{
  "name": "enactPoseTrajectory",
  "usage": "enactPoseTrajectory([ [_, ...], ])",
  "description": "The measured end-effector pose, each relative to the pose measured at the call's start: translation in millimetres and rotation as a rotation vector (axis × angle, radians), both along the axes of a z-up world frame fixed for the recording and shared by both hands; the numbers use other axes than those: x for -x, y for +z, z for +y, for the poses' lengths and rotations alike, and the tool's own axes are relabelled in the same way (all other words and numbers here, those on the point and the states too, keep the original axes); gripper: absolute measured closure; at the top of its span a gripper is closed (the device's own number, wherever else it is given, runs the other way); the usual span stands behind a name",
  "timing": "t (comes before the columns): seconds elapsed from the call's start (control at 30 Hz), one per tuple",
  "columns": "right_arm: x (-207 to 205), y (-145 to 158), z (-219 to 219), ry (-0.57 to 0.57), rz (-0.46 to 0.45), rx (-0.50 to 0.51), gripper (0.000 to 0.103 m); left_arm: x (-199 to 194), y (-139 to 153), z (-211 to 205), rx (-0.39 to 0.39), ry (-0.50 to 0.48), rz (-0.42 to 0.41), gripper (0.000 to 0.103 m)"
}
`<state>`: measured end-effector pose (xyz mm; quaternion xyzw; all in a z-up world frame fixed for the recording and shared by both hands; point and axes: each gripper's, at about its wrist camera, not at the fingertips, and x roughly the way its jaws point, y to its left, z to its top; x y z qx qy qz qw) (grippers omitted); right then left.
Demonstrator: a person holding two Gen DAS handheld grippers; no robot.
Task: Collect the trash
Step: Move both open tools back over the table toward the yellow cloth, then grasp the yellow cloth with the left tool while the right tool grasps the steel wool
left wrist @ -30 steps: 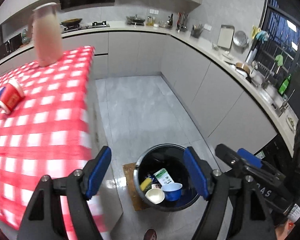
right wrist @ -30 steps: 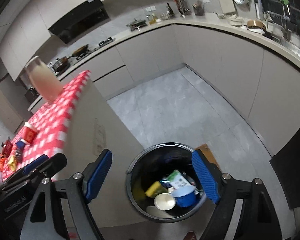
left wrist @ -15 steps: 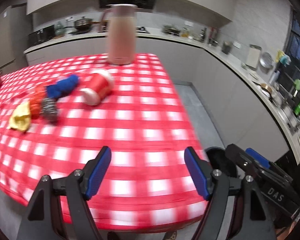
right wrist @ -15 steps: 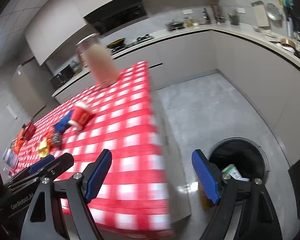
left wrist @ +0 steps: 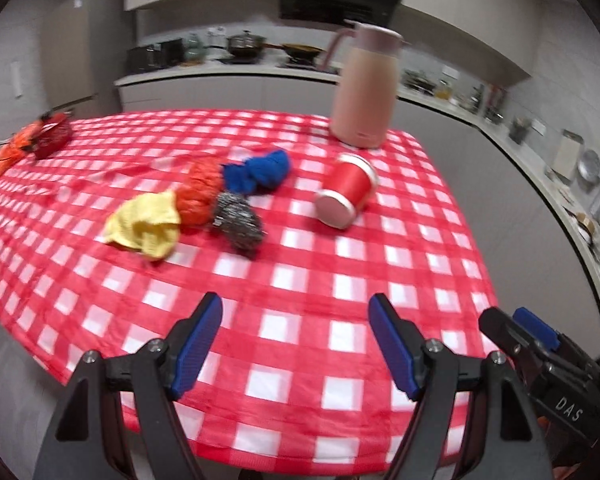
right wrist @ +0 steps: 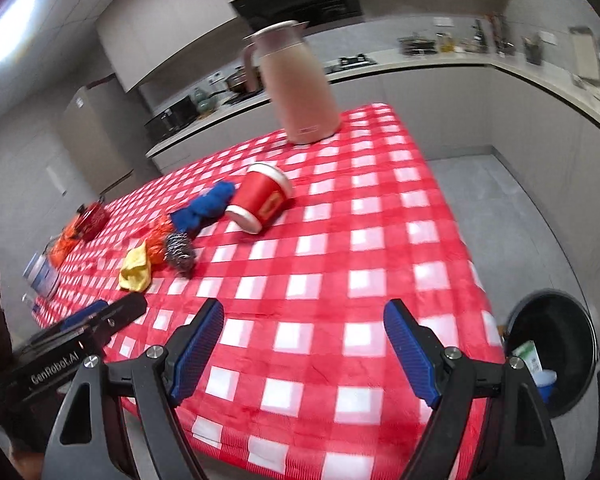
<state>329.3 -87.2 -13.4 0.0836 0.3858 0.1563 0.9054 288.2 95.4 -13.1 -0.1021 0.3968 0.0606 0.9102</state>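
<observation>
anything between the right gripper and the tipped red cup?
Nothing visible. The right gripper is open and empty, with only bare checked tablecloth up to the red cup. The blue cloth lies beside the cup, off that line.

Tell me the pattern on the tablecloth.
Red and white checks on the tablecloth; clearest in the left wrist view.

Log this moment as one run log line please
left hand-held gripper: open, empty | right hand-held gripper: open, empty | red cup: on its side on checked tablecloth | bin: beside table
</observation>
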Motion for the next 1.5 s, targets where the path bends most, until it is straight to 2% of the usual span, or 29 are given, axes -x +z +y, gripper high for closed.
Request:
enactPoseTrajectory([
  [0.13, -11, 3, 7, 0.081, 0.004, 0.006, 0.019, -2, -5, 13, 0.017, 0.073, 0.005, 0.026],
  [0.27, -22, 2, 26, 0.118, -0.014, 0.036, 0.019, -5, -8, 28, 0.026, 0.091, 0.009, 0.026],
  [0.6, -51, -7, 100, 0.034, -0.022, 0.017, 0.019, -49, -24, 108, 0.021, -0.020, 0.016, 0.026],
  [0.83, -72, -18, 157, 0.022, 0.002, 0.037, 0.019, -73, -38, 153, 0.018, -0.041, 0.037, 0.026],
  [1.07, -91, -31, 194, 0.033, 0.023, 0.060, 0.019, -90, -52, 175, 0.033, -0.066, 0.058, 0.026],
  [1.5, -118, -54, 227, 0.034, 0.072, 0.085, 0.019, -111, -71, 192, 0.032, -0.100, 0.093, 0.026],
])
